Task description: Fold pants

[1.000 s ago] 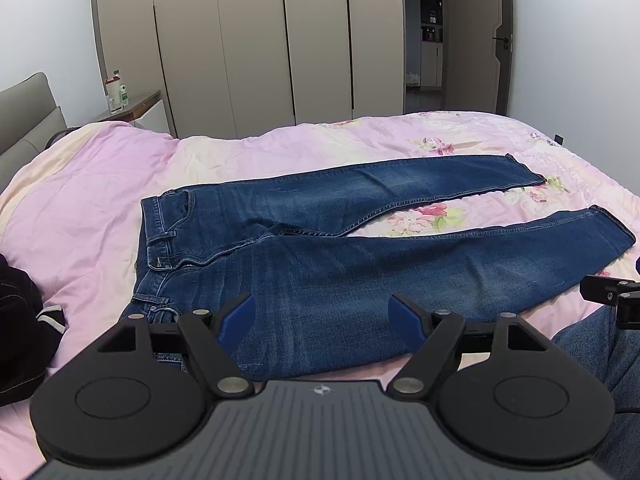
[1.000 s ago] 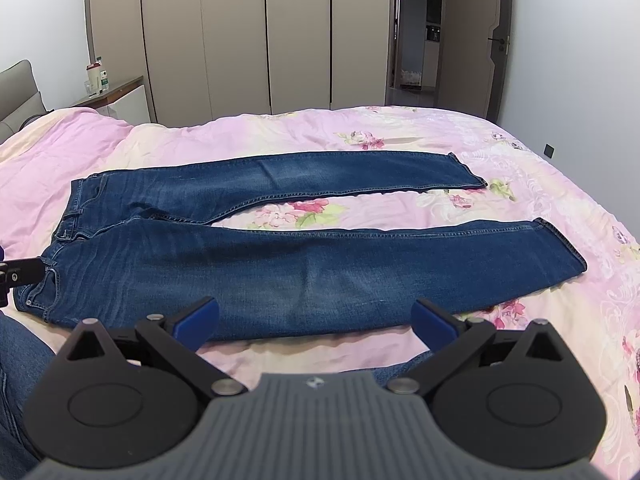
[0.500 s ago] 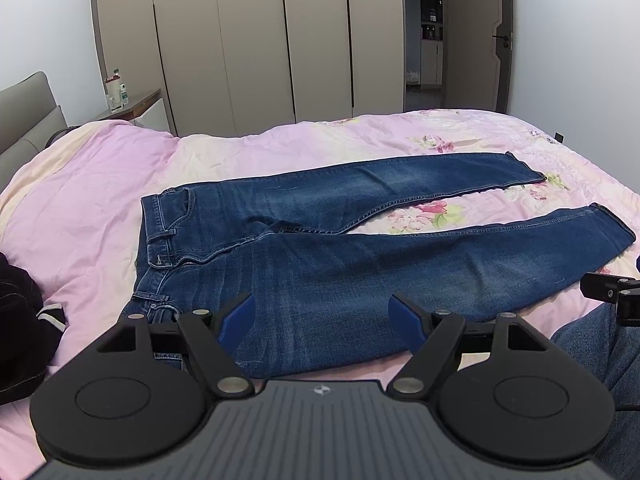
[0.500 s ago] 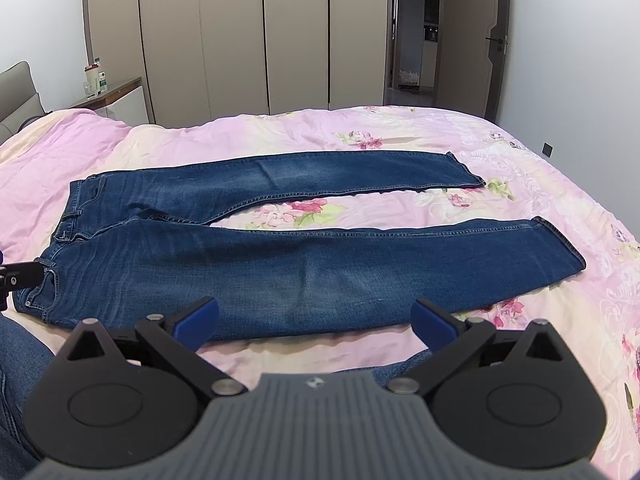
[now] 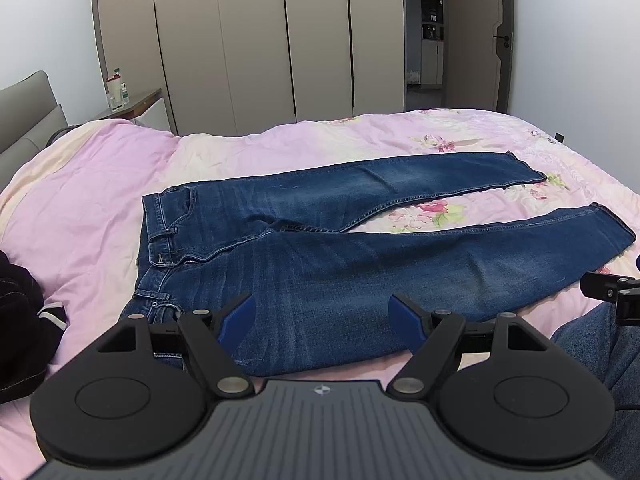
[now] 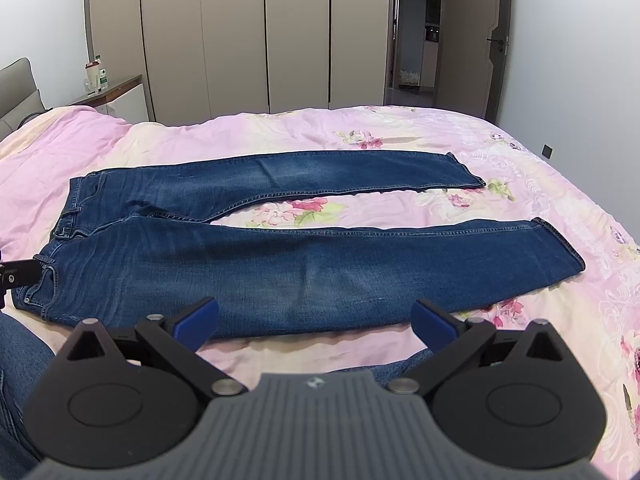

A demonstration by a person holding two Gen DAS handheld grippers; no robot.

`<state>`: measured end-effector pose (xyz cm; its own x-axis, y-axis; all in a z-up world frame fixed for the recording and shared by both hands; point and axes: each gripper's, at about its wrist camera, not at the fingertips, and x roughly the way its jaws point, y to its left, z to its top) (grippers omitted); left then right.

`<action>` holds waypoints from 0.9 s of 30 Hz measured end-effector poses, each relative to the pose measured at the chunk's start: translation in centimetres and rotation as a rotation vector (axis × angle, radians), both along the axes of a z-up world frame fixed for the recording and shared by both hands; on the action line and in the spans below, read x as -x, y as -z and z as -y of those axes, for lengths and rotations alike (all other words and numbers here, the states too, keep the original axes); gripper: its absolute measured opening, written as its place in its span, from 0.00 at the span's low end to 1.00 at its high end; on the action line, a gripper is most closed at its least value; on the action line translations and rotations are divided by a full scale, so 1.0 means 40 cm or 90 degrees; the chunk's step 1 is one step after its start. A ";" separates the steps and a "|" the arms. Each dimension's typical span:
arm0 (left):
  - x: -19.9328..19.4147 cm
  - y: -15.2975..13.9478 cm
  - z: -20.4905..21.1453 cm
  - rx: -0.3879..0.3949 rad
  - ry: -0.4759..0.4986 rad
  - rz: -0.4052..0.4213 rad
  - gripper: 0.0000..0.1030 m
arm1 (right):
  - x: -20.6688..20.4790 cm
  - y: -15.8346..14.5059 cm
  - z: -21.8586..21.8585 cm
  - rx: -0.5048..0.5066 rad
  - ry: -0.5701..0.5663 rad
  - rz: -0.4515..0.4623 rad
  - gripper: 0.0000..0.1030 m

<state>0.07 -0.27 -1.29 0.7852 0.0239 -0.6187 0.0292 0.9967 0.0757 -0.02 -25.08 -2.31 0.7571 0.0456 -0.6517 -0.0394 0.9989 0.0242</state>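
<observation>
— Pants location, please?

— Blue jeans, lying flat and unfolded on the pink floral bedcover, waistband to the left, both legs running to the right and spread apart with a strip of cover showing between them.

— Left gripper?

— Its jaws stand wide apart, holding nothing. It hovers at the near edge of the jeans, over the thigh of the nearer leg, just right of the waistband. Whether the blue fingertips touch the denim cannot be told.

— Right gripper?

— Jaws likewise wide, nothing between them. It sits over the near hem-side stretch of the nearer leg, the cloth's lower edge running just beyond the tips.

— Anything else on the bed?

— A dark garment at the left edge, apart from the jeans. A wardrobe stands behind the bed, and a bedside cabinet with bottles on it at far left.
</observation>
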 end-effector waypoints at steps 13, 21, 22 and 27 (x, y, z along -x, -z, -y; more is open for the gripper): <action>-0.001 0.000 -0.001 0.000 0.000 -0.001 0.86 | 0.006 0.000 -0.002 0.000 -0.002 0.003 0.95; 0.002 0.000 -0.003 0.000 -0.001 -0.001 0.86 | 0.006 0.002 -0.005 0.001 -0.002 0.000 0.95; 0.001 0.000 -0.002 0.000 -0.001 -0.001 0.86 | 0.006 0.002 -0.005 0.001 -0.002 0.001 0.95; 0.004 0.001 -0.003 0.000 -0.001 -0.002 0.86 | 0.005 0.003 -0.004 0.002 -0.004 0.001 0.95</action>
